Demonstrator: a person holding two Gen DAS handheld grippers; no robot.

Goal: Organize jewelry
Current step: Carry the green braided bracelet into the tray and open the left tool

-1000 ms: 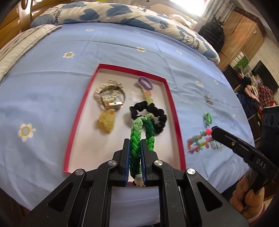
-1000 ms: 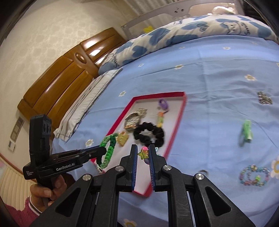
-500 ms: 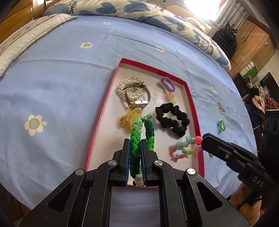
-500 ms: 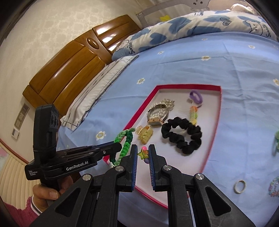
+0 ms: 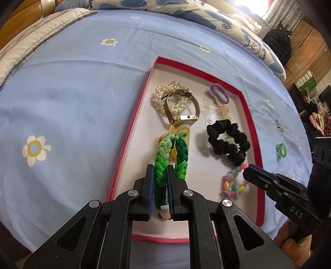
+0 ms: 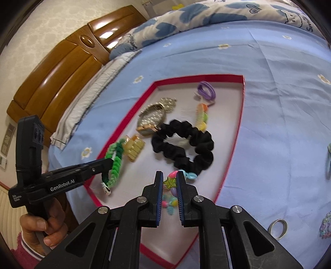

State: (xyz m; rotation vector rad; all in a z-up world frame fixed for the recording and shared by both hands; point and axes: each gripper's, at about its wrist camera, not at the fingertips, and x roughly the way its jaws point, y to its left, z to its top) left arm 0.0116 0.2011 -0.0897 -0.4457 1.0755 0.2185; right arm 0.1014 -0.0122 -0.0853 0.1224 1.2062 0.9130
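The left gripper (image 5: 160,184) was clamped tight on a green braided band (image 5: 165,161), and the band stuck out ahead of its fingers over the near part of a red-edged tray (image 5: 132,132). A small white end of the band poked out behind the pads. The right gripper (image 6: 169,186) was squeezed on a string of bright beads (image 6: 170,182), with a gold star bead right between its fingers and more beads hanging under them, over the tray's near right part.

Just past the tip of the green band lay a yellow hair clip (image 5: 182,129), partly hidden by the band. A little farther on sat a gold watch (image 5: 186,115), touching the clip, and behind it a loop of white pearls (image 5: 163,95). Ahead and to the right of the left gripper, and just beyond the right gripper's beads, lay a black scrunchie (image 5: 227,140). A clear comb (image 5: 213,113) with coloured beads along its top lay partly under the scrunchie on its far side. Farthest in the tray was a purple hair tie (image 5: 218,93).

The tray rested on a bed with a blue flowered sheet (image 5: 72,99). Off to the right of the tray, on the sheet, lay a small green hair tie (image 5: 281,150). Near the right gripper's right side lay a silver ring (image 6: 278,227). A hand (image 6: 39,227) in a pink sleeve held the left gripper's handle. A pillow (image 6: 206,16) with blue patches lay far off.
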